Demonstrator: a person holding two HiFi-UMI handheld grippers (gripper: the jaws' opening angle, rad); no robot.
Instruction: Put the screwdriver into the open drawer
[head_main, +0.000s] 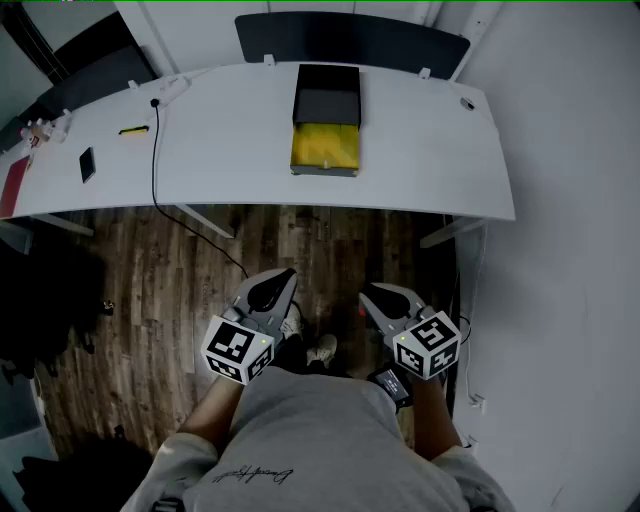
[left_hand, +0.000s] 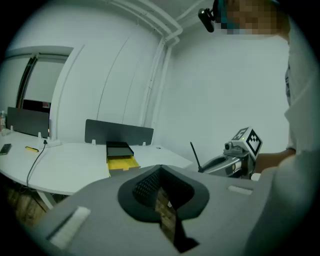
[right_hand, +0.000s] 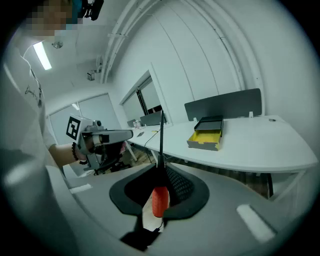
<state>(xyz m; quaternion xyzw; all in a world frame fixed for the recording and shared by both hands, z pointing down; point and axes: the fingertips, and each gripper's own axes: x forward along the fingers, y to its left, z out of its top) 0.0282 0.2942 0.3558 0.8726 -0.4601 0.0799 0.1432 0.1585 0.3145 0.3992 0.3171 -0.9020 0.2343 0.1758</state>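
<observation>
A small black cabinet (head_main: 327, 94) stands on the white desk (head_main: 430, 150) with its yellow drawer (head_main: 325, 148) pulled open toward me. The yellow drawer (left_hand: 121, 163) also shows far off in the left gripper view, and the drawer (right_hand: 205, 138) in the right gripper view. My right gripper (head_main: 385, 300) is shut on the screwdriver (right_hand: 160, 200): the red handle sits between the jaws and the thin black shaft sticks up past the tips. My left gripper (head_main: 272, 290) is shut with nothing in it. Both are held over the floor, well short of the desk.
A black cable (head_main: 155, 165), a phone (head_main: 87, 163) and a small yellow item (head_main: 133, 130) lie on the desk's left part. A dark panel (head_main: 350, 40) stands behind the desk. Wooden floor (head_main: 140, 290) lies between me and the desk; a white wall (head_main: 580, 250) runs along the right.
</observation>
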